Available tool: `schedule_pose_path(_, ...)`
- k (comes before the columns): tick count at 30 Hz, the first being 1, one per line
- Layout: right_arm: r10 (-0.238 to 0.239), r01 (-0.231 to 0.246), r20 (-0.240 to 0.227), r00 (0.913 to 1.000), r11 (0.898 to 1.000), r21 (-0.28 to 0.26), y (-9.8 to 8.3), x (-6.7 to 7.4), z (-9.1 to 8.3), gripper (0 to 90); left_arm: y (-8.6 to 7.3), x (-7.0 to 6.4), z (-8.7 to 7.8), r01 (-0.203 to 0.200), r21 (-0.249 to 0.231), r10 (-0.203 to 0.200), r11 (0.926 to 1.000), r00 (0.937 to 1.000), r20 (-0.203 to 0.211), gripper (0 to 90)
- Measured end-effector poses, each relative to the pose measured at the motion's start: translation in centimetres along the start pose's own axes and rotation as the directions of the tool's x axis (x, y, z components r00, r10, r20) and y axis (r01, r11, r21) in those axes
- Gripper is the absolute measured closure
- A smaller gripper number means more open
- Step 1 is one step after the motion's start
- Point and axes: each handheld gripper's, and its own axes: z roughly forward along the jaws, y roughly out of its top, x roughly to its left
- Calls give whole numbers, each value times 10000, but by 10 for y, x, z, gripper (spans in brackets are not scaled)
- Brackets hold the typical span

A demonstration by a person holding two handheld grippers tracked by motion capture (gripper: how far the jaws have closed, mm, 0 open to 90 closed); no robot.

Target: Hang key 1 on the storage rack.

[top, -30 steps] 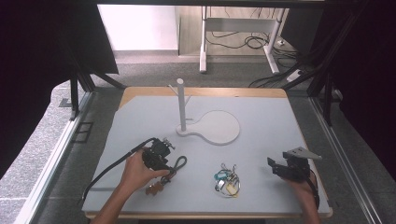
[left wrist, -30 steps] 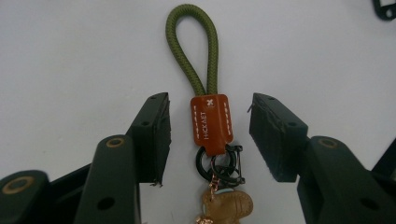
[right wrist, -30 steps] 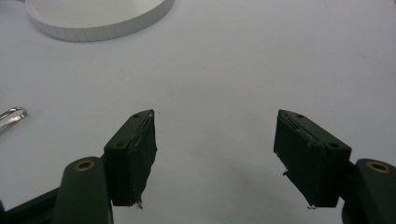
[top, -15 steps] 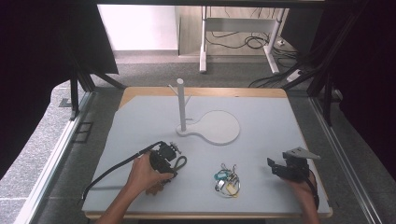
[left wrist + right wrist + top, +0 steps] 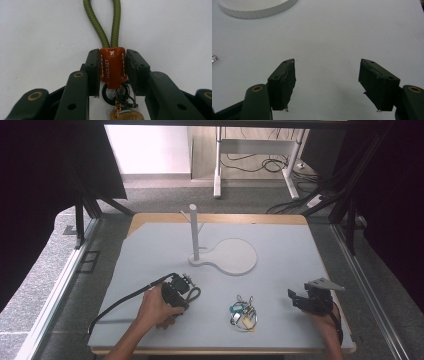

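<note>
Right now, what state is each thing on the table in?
left gripper: shut on the brown leather tab, jaws just closed.
right gripper: open, nothing between its jaws.
green cord loop: flat on the table.
bunch of keys: lying loose.
white stand: upright, bare.

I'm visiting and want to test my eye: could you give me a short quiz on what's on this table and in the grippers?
1. True or false: the left gripper has its pads pressed on the brown leather tab of the keychain with the green cord loop.
2. Are the right gripper's jaws A) open with nothing between them, or B) shut on a key?
3. What lies on the table between the two grippers?

Key: 1 true. 2 A. 3 a second bunch of keys.
</note>
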Motion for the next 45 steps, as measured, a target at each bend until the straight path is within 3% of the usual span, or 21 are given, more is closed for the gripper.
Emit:
schedule_pose_path(12,117,-117,12,9999,9999,8,-1,-3,0,300,-5,8,-21,111,-803,-83,9967,9993,357,663)
schedule_pose_path(16,171,-171,52,9998,9999,-14,-1,-3,-1,300,-9,13,-35,229,-1257,-166,9918,9986,511,663)
schedule_pose_path(19,145,-145,86,9999,9999,18,-1,-3,0,300,-15,22,-51,408,-1739,-286,9839,9970,719,663)
schedule_pose_path(28,169,-170,112,9998,9998,100,-1,-2,1,300,-22,41,-71,751,-2181,-542,9730,9935,1002,663)
schedule_pose_path(35,201,-202,157,9997,9998,61,-1,-3,-1,300,-23,52,-79,858,-2317,-606,9690,9917,1136,663)
schedule_pose_path(45,190,-192,170,9997,9998,79,0,-3,-1,299,-19,64,-95,927,-2588,-711,9615,9933,916,663)
